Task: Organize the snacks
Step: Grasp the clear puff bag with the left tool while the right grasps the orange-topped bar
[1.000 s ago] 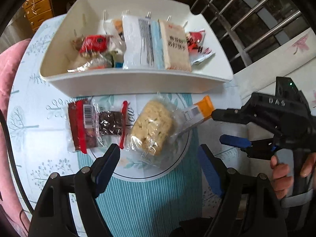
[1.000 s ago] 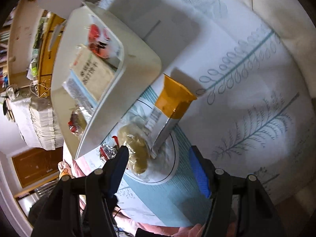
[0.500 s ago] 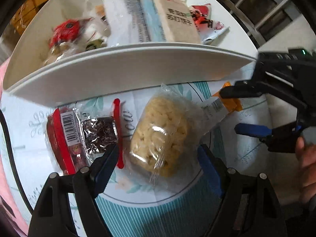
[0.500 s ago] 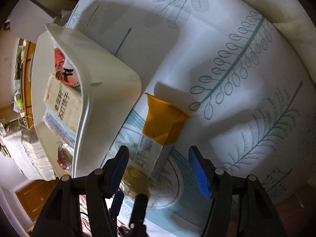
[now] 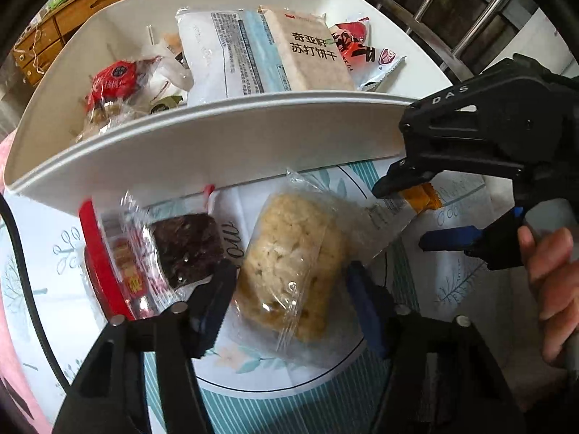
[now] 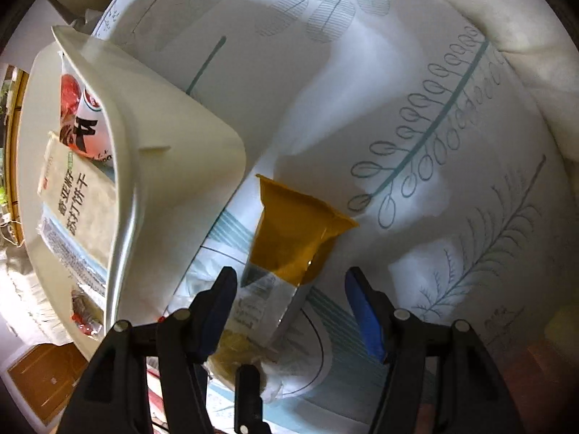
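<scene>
While both tongs gape, left tongs (image 5: 289, 285) should straddle the cake (image 5: 289, 264) squarely; right tongs (image 6: 289, 285) close on the sachet (image 6: 289, 238) at twelve o'clock.

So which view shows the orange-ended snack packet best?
The right wrist view: the orange-ended packet lies centred between the open right gripper fingers, its orange end fully visible. The left wrist view shows only part of it, beneath the right gripper and behind the rice-cake packet.

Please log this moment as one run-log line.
left gripper: open, straddling rice cracker pack | right gripper: open, straddling orange-ended packet | bin: part-filled
</scene>
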The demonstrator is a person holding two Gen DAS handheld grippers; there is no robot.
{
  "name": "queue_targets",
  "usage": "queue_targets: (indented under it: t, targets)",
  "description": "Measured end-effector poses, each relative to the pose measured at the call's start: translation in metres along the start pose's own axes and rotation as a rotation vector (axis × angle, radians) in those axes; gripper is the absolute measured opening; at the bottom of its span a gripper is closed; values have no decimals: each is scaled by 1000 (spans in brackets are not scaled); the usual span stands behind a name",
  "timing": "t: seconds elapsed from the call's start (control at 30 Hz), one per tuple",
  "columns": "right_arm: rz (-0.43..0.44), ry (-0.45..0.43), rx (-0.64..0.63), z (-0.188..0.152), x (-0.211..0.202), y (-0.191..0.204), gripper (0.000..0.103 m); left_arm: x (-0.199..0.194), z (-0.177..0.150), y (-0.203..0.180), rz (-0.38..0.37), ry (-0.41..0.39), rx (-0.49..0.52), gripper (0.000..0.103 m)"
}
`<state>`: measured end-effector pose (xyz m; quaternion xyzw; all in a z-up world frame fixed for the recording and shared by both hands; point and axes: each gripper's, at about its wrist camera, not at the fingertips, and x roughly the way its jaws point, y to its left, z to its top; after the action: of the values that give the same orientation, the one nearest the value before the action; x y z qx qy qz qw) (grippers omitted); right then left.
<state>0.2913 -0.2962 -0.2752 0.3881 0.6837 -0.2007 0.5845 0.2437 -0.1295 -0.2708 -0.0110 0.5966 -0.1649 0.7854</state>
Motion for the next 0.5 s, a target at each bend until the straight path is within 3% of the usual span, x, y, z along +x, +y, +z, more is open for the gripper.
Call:
queue_targets:
  t: [0.17,0.3,0.5]
  targets:
    - [-39,-4,-16,-3,2,14,59,3,-6,2,-40,12,-27,56]
    - [-94,-7,-33,-3,3,22,50,4,-8,4,-57,24,-43,54]
    - [-95,-5,-35,-3,3,23,42,-6,-18,23,-42,28,-84,52]
